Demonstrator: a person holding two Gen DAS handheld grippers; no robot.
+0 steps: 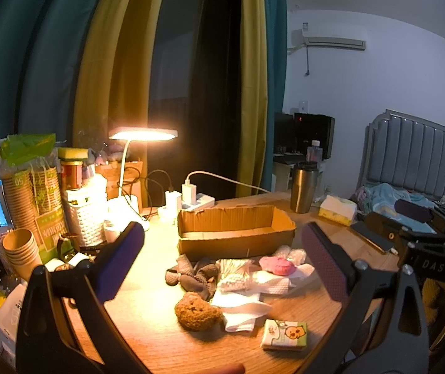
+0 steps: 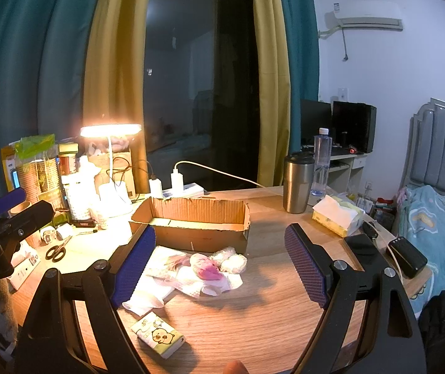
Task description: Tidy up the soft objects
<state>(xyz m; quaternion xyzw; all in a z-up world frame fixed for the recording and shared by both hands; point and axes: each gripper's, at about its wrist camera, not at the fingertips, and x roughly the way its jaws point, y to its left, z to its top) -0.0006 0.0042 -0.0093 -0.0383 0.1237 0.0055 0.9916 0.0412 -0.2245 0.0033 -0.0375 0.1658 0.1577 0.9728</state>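
We take the cardboard box on the wooden table as our landmark. Just in front of its near wall lies a pile of soft things: a brown mesh cloth, a bag of cotton swabs, a pink sponge, white paper towels, a brown plush bear and a small tissue pack nearest to us.

Our left gripper hangs above that pile with its jaws spread wide, holding nothing; the bear and cloth sit between and below its purple pads.

Our right gripper is likewise wide open and empty, poised in front of the box, with the pink sponge and two wrapped white balls between its fingers.

Behind the box a lit desk lamp glows.
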